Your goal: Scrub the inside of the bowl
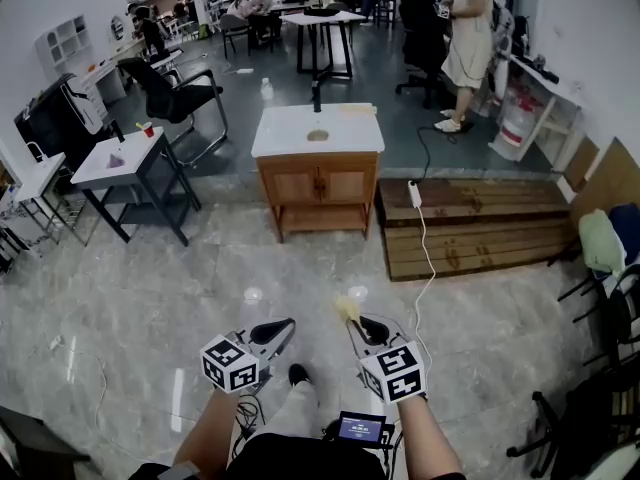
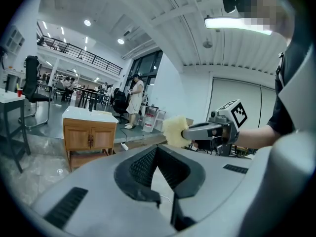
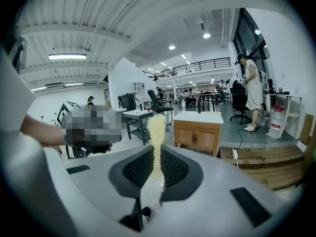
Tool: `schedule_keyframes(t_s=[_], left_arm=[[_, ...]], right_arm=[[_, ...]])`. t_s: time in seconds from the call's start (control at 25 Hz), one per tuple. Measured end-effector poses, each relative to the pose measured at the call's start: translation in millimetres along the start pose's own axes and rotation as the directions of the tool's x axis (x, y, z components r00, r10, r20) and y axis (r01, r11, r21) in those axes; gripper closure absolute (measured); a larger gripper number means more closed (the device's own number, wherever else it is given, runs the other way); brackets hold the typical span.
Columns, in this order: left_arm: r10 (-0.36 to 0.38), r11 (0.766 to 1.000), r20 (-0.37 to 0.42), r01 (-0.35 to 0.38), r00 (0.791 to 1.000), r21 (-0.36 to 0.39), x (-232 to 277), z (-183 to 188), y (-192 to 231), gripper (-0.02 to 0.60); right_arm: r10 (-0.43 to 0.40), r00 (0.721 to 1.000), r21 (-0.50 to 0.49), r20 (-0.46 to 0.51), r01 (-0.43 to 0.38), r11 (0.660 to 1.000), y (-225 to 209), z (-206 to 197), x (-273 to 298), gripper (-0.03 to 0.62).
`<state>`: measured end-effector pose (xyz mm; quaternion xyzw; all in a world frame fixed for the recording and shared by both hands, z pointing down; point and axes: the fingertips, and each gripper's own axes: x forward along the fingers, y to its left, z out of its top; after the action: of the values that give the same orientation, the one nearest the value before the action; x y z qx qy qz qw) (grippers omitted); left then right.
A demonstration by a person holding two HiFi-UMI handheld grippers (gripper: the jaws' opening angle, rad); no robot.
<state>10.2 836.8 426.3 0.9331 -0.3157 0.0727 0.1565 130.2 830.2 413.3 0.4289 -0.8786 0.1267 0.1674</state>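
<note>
Left hand-held gripper [image 1: 288,324], jaws together and empty, and right hand-held gripper [image 1: 356,322], clamped on a sponge [image 1: 346,308], are both well short of the cabinet [image 1: 318,183] straight ahead; the round shape [image 1: 317,135] on its top may be the bowl

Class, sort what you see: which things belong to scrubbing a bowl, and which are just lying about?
For the job: sponge in the right gripper; left gripper, empty; a round thing, maybe the bowl, on the cabinet.
Lying about: side table, office chair, power strip, wooden platform.
</note>
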Motion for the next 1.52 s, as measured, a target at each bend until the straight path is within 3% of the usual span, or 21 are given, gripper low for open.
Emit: schedule_keyframes(t_s=[0.24, 0.48, 0.76, 1.12, 1.52], left_arm=[[0.01, 1.0, 0.005, -0.01, 1.0, -0.026, 33.0, 11.9, 63.8, 0.578], [-0.011, 1.0, -0.005, 0.01, 1.0, -0.026, 67.2, 35.4, 142.7, 0.578], [-0.027, 0.999, -0.006, 0.027, 1.0, -0.017, 90.9, 61.6, 226.4, 0.578], [-0.057, 0.998, -0.032, 0.056, 0.998, -0.029, 129.1, 73.1, 285.9, 0.578], [-0.043, 0.999, -0.059, 0.043, 0.997, 0.003, 210.8, 117.7, 358.5, 0.578]], right_arm=[[-0.003, 1.0, -0.007, -0.026, 0.003, 1.0, -34.9, 16.9, 51.6, 0.554], [-0.025, 0.998, -0.019, -0.051, 0.024, 1.0, -74.1, 58.2, 127.3, 0.554], [-0.039, 0.997, -0.004, -0.074, 0.039, 0.999, -95.9, 84.1, 202.0, 0.554], [-0.048, 0.995, 0.053, -0.091, 0.053, 0.997, -136.0, 96.3, 261.1, 0.554], [-0.011, 0.998, 0.075, -0.061, 0.016, 0.997, -224.3, 140.8, 347.6, 0.554]])
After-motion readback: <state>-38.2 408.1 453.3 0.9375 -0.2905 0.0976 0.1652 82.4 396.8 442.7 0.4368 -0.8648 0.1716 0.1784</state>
